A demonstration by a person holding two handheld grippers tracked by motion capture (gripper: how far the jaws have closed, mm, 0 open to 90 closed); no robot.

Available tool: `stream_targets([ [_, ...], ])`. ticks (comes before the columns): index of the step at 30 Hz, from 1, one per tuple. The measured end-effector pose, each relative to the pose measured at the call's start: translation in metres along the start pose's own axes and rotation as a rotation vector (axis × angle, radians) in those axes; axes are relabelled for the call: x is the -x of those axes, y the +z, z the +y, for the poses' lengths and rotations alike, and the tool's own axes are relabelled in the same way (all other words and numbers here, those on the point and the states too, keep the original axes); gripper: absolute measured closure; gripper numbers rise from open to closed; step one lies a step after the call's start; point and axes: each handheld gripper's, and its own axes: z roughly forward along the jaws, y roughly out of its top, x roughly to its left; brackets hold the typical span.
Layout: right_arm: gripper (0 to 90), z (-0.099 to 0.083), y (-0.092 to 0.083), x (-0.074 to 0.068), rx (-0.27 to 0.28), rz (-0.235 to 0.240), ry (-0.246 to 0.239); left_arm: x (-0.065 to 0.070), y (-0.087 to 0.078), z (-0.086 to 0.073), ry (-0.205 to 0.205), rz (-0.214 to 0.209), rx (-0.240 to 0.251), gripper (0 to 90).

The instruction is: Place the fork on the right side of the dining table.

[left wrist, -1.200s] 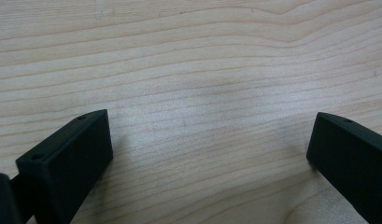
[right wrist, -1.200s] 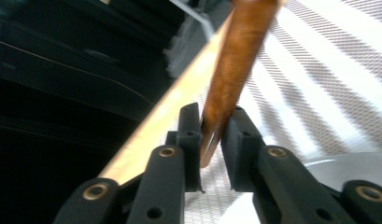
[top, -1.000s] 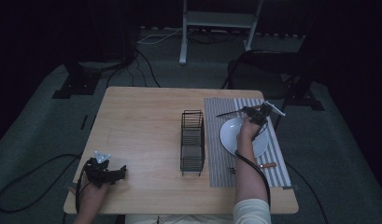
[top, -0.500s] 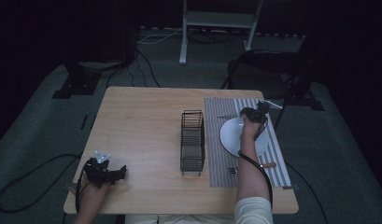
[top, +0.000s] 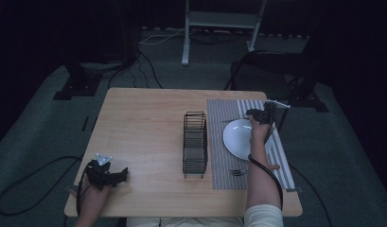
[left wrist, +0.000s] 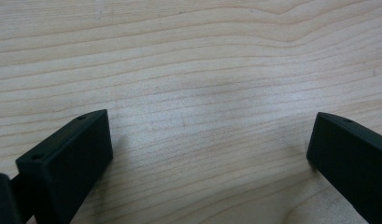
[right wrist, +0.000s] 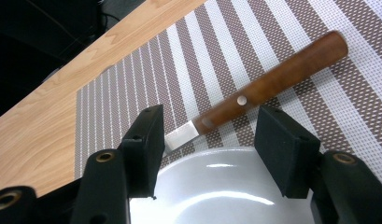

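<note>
Now lower and nearer the far rim of the plate (top: 241, 139) than half a second ago: right gripper (right wrist: 207, 135), jaws apart, straddling a knife (right wrist: 268, 84) with a brown wooden handle. Lying flat on the striped placemat (right wrist: 146, 70), that knife, blade end tucked toward the plate rim by the left-hand jaw, handle running away up and to the right. Not yet clamped on anything.

Risks from here, as a judgement only: closing too far forward and catching the thin blade instead of the handle, so a slip or a twist; pressing down onto the plate rim and tipping or sliding the plate; dragging the mat along with the knife.

Resting on bare wood at the near left corner of the table (top: 144, 123), well apart from everything else: left gripper (top: 116, 175), jaws wide apart and holding nothing.

Around: black wire rack (top: 195, 144) standing just beside the mat's left edge; fork (top: 238, 172) on the mat near the plate's near side. Nothing between jaws and knife handle except the plate rim close underneath.
</note>
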Motion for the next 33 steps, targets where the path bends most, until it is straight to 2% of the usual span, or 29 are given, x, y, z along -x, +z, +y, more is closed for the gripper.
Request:
stream_targets([
  [7,36.9,-0.004,-0.007,-0.002,-0.003,0.013,-0.055,0.0,0.0,0.0,0.0,0.0,0.0,0.0],
  [8,34.1,-0.005,-0.007,-0.004,-0.006,0.025,-0.07,0.0,0.0,0.0,0.0,0.0,0.0,0.1],
  [9,28.5,-0.007,-0.009,-0.006,-0.007,0.027,-0.112,0.0,0.0,0.0,0.0,0.0,-0.001,0.0],
  [10,28.5,-0.007,-0.009,-0.006,-0.007,0.027,-0.112,0.0,0.0,0.0,0.0,0.0,0.0,0.0],
  [11,24.5,-0.008,-0.011,-0.006,-0.014,0.047,-0.143,0.0,0.0,0.0,0.0,0.0,-0.001,0.0],
  [16,21.1,-0.007,-0.019,-0.001,-0.03,0.063,-0.163,0.0,0.0,0.0,0.0,0.0,0.0,0.0],
  [21,19.9,-0.009,-0.029,0.003,-0.014,0.069,-0.187,0.0,0.0,0.0,0.0,0.0,0.0,0.0],
  [25,19.1,-0.015,-0.038,0.004,-0.007,0.058,-0.231,0.0,0.0,0.0,0.0,0.0,0.0,0.1],
  [29,18.9,-0.031,-0.049,0.004,-0.01,0.067,-0.317,0.0,0.0,0.0,0.0,0.0,0.0,0.0],
  [33,18.9,-0.042,-0.054,0.005,-0.014,0.081,-0.356,0.0,0.0,0.0,0.0,0.0,-0.001,0.0],
])
